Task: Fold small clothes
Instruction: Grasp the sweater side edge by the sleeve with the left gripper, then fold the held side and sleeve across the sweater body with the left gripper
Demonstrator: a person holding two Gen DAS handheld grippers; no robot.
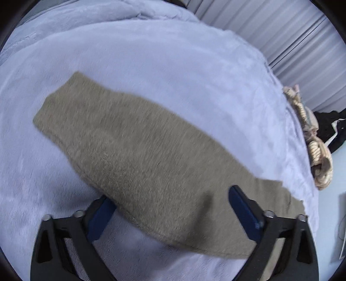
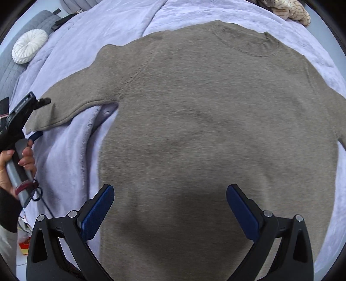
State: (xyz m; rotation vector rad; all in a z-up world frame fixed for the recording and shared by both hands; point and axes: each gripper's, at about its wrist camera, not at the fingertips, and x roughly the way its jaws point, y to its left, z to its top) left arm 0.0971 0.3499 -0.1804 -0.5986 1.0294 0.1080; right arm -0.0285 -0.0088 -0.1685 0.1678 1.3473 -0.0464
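Flat on the blanket (image 2: 71, 155) lay the sweater (image 2: 207, 121), its body spread wide and 1 sleeve (image 1: 121, 138) stretched out to the side. Over that sleeve hung the left gripper (image 1: 170, 201), jaws apart with the cloth lying between its 2 fingers (image 1: 242, 207), clamped on nothing. Above the sweater's lower body the right gripper (image 2: 169, 200) hovered, jaws likewise apart and gripping nothing, while a cushion (image 2: 29, 46) sat well off by the blanket's far edge.

Open blanket (image 2: 71, 155) at nine o'clock of the sweater (image 2: 205, 129), between body and sleeve (image 1: 134, 151). Crowded at one o'clock by a knitted bundle (image 2: 289, 8). Blocked far at ten o'clock by a round cushion (image 2: 29, 45).
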